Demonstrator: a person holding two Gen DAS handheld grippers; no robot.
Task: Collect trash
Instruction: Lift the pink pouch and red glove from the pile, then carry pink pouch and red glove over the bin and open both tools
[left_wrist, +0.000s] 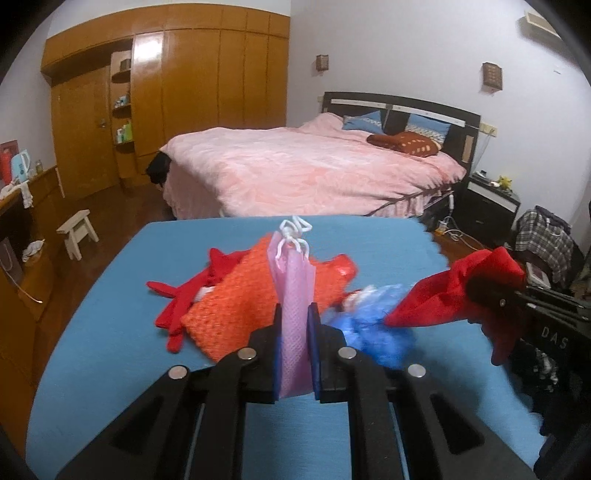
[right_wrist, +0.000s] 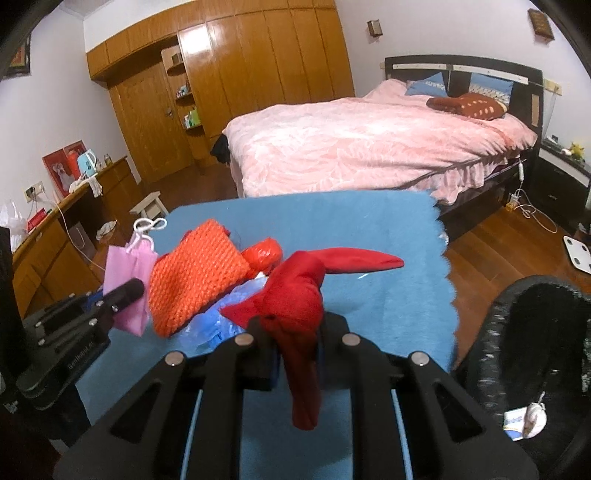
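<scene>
The left gripper (left_wrist: 294, 325) is closed narrowly on a pale pink mesh bag with a white drawstring (left_wrist: 293, 295), the netting pinched upright between its two black fingers and lifted clear of the blue felt-covered table (left_wrist: 110, 314). The right gripper (right_wrist: 295, 332) is clamped just as tightly on a crumpled red cloth (right_wrist: 295, 295), soft and matte, one pointed tail sticking out toward the table's right edge and another hanging down between the fingers. The remaining trash lies in a heap around the middle of the table, just ahead of both grippers: an orange knitted foam net sleeve (left_wrist: 240, 299) with a coarse ribbed weave, a shiny red plastic bag (left_wrist: 341, 267) behind it toward the far edge, a crinkled translucent blue plastic bag (left_wrist: 373, 328) at the heap's right, and a flat red cloth strip (left_wrist: 184, 295) trailing toward the left edge. The mesh bag hangs over the orange sleeve.
</scene>
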